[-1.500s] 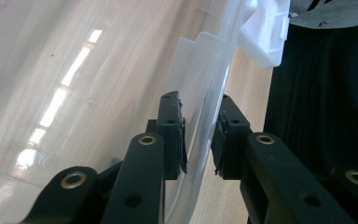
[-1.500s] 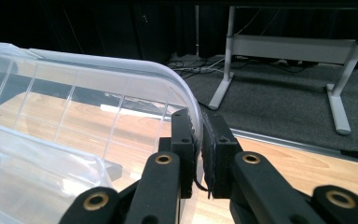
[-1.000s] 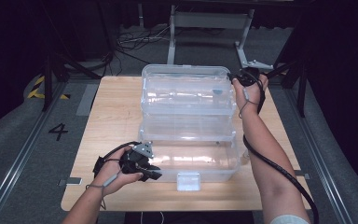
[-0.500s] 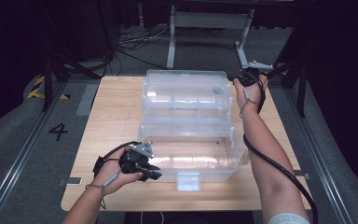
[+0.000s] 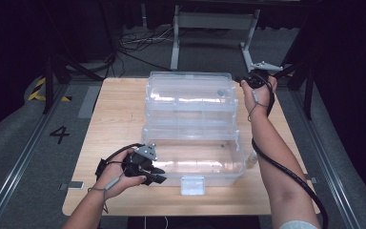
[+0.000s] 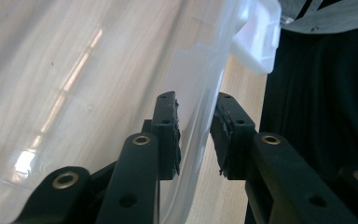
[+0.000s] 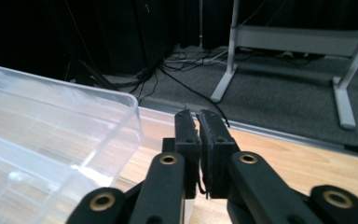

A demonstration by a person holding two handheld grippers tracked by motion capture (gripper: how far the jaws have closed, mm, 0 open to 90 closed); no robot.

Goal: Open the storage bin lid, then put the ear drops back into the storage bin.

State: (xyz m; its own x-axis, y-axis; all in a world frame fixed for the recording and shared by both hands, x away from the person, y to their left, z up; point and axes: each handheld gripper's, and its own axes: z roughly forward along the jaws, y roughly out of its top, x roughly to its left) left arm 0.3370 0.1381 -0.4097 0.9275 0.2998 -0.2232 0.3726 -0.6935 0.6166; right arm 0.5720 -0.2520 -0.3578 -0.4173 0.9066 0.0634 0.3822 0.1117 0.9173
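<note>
dark floor with loose cables and a grey metal stand [image 5: 214, 28] lies beyond the light wooden table [image 5: 119, 114], where a clear plastic storage box [image 5: 193, 157] stands open in the middle, its lid [image 5: 188, 93] tipped back toward the far edge and its white latch [image 5: 193, 185] facing the person.

at the near left corner of the box, the left gripper [image 5: 156, 175] reaches in level from the left. in the left gripper view its jaws straddle the thin clear wall [image 6: 205, 116] of the box, one pad inside and one outside. the inner pad looks to lie against the plastic, while a sliver of gap shows at the outer one; the jaws have just been easing apart, so the wall sits between them unclamped.

the right gripper [image 5: 240, 78] hovers at the far right corner of the lid. in the right gripper view its jaws [image 7: 198, 140] stand nearly together with nothing between them, just beside the lid's rounded corner [image 7: 130, 116] and clear of it.
</note>
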